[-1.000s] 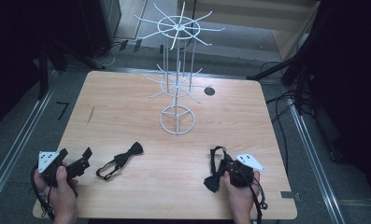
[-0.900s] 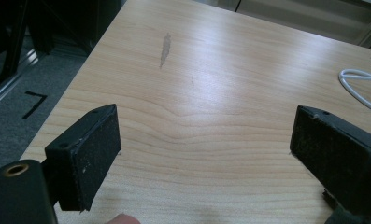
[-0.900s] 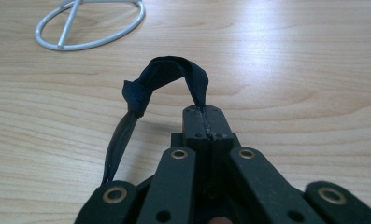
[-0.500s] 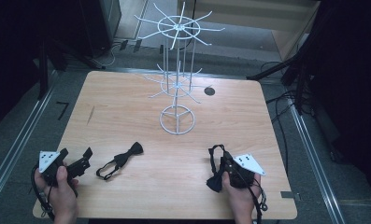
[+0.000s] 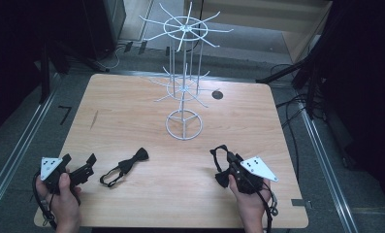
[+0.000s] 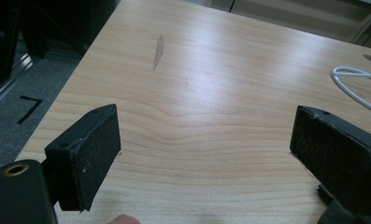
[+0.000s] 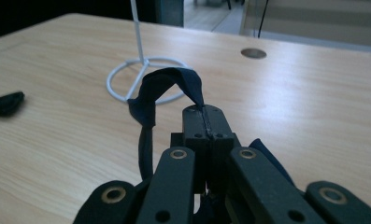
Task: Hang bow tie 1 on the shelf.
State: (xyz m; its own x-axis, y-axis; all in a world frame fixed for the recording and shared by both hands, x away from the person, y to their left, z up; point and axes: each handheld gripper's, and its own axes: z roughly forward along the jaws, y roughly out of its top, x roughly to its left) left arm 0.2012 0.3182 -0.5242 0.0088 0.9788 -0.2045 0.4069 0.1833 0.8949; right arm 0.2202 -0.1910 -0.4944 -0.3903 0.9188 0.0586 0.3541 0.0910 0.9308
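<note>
High overhead of table (image 5: 132,116); gripper views low, close, sharing stand (image 5: 184,125).

rack (image 6: 356,86): cut off right | strap (image 7: 148,109): end behind tongs

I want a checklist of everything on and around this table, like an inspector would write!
Surface: wooden table, one dark smudge and a round dark spot near the far edge.
Job's things: white wire rack standing mid-table; black bow tie lying flat; dark strap looping up from the right gripper.
Clutter: nothing seen.
Grippers: left gripper jaws wide apart, nothing between them; right gripper jaws pressed together on the strap.
Cables: black cable trailing by the left hand; more cables on the floor right of the table.
Surroundings: grey floor, dark stands, pale wooden furniture behind.
</note>
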